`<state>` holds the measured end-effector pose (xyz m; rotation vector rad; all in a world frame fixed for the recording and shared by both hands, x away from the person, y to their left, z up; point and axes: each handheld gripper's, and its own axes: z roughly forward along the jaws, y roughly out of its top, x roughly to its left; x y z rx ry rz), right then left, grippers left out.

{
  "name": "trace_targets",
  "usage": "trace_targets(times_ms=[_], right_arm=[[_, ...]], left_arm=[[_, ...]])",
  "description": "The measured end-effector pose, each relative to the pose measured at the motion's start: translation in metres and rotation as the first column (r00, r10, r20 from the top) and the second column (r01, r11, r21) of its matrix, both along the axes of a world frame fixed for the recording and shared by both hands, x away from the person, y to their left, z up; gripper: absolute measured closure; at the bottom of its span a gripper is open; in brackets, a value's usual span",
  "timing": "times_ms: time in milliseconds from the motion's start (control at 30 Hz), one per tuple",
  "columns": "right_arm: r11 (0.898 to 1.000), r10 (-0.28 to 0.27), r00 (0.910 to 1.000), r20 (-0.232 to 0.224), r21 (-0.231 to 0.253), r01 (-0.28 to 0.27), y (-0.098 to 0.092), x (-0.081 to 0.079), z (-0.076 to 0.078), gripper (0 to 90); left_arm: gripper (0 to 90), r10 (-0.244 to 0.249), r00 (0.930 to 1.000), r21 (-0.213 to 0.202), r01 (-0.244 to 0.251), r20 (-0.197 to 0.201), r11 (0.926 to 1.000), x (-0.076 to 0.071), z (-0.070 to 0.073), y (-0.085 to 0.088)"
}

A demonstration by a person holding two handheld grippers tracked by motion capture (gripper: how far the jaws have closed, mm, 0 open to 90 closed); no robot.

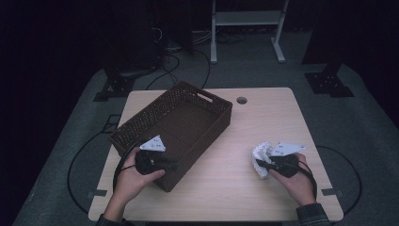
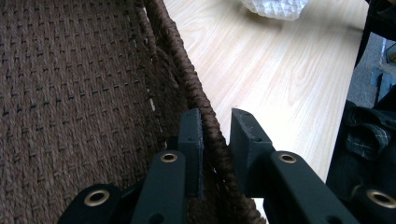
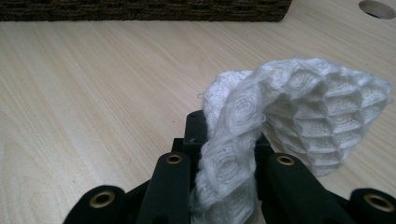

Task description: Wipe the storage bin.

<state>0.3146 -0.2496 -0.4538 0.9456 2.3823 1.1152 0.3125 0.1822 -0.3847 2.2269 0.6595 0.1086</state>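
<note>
Left tool [image 2: 217, 135] pinches the basket [image 1: 141, 123] rim; right tool [image 3: 224, 140] clamps the white cloth [image 3: 299, 107], basket lying to its left across the counter [image 1: 244, 141].

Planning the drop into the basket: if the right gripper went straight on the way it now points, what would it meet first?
Bare table first, then probably the brown basket's side wall, which crosses the far end of the right gripper's view; depth is hard to judge.

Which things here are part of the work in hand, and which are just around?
In the job:
- left hand-held gripper, jaws astride the woven basket wall
- right hand-held gripper, clamped on the white honeycomb cloth

Just around:
- wooden table with its cable hole
- white metal stand behind
- floor cables
</note>
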Motion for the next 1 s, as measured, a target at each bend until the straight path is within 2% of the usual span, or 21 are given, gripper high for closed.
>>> trace_targets(times_ms=[100,300,467,567,633,1000], right_arm=[[1.0,-0.007,1.0,0.005,0.004,0.007,-0.002,0.0,0.001,76.4],[1.0,-0.016,0.9998,0.008,0.001,0.016,-0.006,0.0,0.001,76.4],[1.0,-0.02,0.9998,0.005,0.0,0.02,-0.007,0.001,0.001,76.5],[1.0,-0.019,0.9998,0.005,-0.004,0.019,-0.007,0.001,0.001,76.5],[1.0,-0.019,0.9998,0.004,-0.005,0.019,-0.007,0.001,0.001,76.5],[1.0,-0.025,0.9997,0.002,-0.006,0.025,-0.009,0.001,0.0,76.5]], left_arm=[[73.8,-0.007,1.0,0.002,0.007,0.0,1.0,0.003,0.0,-0.005],[72.1,-0.02,0.9998,0.006,0.02,-0.003,0.9998,0.015,0.001,-0.025],[71.2,-0.008,0.9995,-0.031,0.008,-0.03,0.9995,0.025,0.0,-0.037],[73.2,-0.007,0.9996,-0.032,0.006,-0.028,0.9995,0.03,0.002,-0.043],[75.5,-0.007,0.9995,-0.03,0.006,-0.03,0.9995,0.034,0.004,-0.047],[74.2,-0.019,0.9998,-0.007,0.019,-0.012,0.9998,0.049,0.005,-0.072]])
